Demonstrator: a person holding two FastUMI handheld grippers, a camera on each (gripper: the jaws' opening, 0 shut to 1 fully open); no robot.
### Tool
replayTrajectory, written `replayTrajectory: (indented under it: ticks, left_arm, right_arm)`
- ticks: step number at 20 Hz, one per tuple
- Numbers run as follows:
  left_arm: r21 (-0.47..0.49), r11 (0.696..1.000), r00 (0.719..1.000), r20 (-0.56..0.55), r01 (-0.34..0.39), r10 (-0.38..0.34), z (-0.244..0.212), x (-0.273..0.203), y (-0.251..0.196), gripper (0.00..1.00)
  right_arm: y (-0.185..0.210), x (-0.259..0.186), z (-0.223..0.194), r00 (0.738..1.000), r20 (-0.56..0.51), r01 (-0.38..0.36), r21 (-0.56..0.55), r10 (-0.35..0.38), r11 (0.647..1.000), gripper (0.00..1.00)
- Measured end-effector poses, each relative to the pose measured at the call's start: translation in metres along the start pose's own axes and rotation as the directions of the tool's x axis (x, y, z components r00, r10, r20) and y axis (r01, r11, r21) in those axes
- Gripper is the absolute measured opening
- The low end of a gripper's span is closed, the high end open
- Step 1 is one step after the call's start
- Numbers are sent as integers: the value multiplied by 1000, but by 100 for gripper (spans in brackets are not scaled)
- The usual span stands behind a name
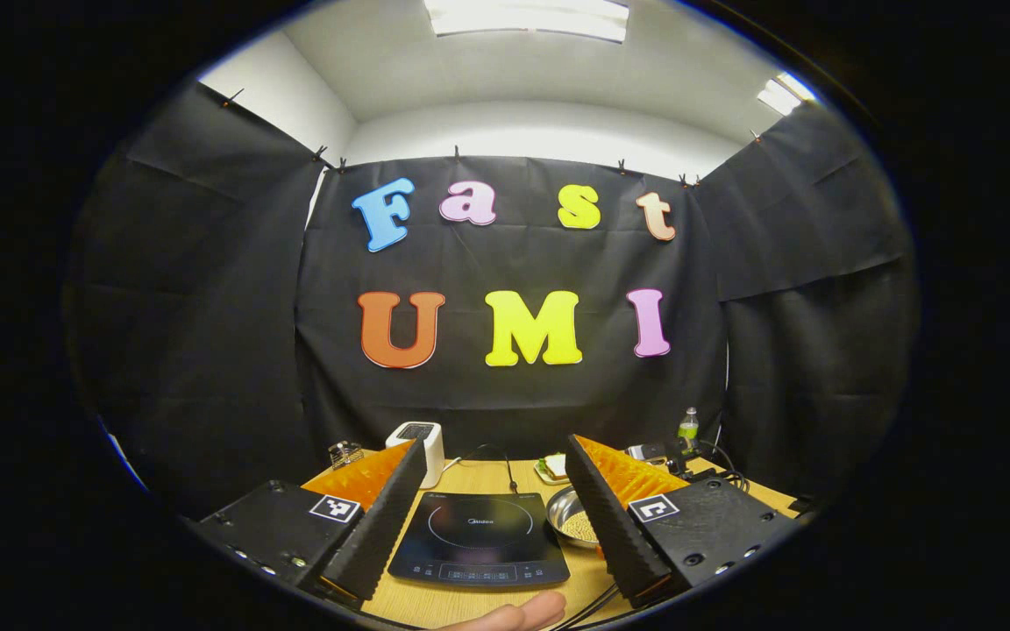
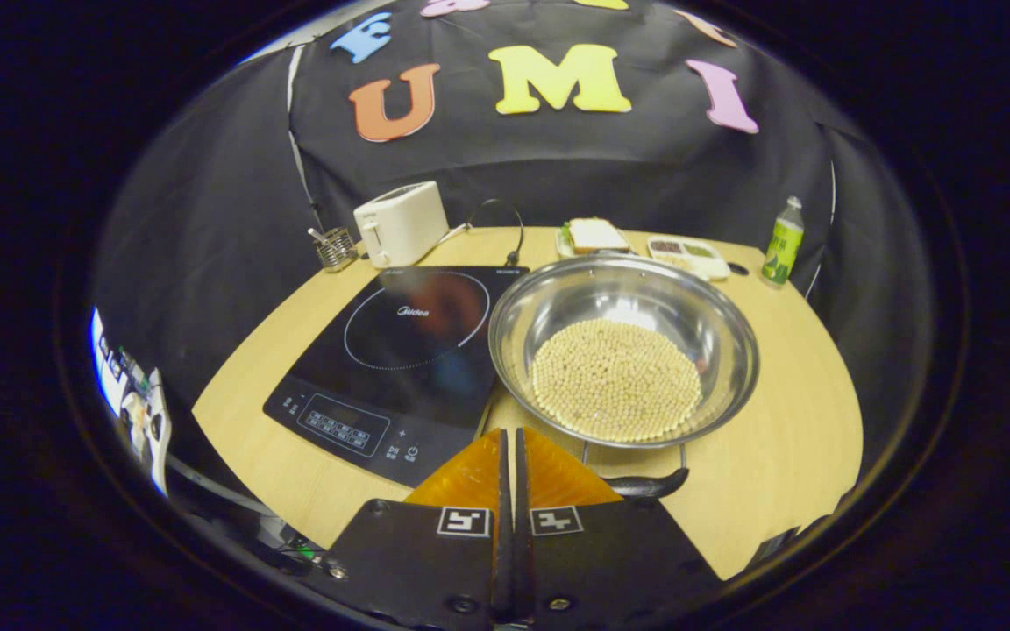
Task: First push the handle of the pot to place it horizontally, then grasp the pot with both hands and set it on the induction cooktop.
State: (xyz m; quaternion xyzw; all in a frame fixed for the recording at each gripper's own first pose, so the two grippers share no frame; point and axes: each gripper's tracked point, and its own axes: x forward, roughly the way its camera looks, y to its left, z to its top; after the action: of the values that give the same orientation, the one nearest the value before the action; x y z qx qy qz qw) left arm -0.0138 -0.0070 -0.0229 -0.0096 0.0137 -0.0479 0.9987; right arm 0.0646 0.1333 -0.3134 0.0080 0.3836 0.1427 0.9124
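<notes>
The shiny steel pot of pale beans [image 2: 623, 350] sat on the wooden tabletop [image 2: 785, 438] just beside the black induction cooktop [image 2: 391, 350], right tool [image 2: 509, 447] closed empty near its dark handle [image 2: 645, 482], presumably for pushing, while left tool [image 1: 492, 491] gaped wide, empty.

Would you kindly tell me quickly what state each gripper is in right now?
Left gripper: open, holding nothing, above the black induction cooktop.
Right gripper: closed, holding nothing, near the round steel pot of beans.
</notes>
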Motion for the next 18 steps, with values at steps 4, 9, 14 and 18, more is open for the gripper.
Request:
replayTrajectory:
  ticks: [4,9,14,18]
  left_arm:
    - [8,1000,1000,-1,13,-13,-1,0,-7,95]
    - [0,1000,1000,-5,26,-26,3,3,-13,95]
    - [4,999,999,-13,51,-51,4,1,-22,95]
    - [4,998,998,-15,68,-68,4,2,-27,95]
  right_arm:
    - [-15,15,-8,999,-50,13,42,-11,999,4]
    - [-29,22,-14,996,-89,26,98,-17,995,1]
    - [-37,18,-13,996,-85,37,88,-30,995,4]
    - [-48,15,-14,996,-83,44,90,-36,995,4]
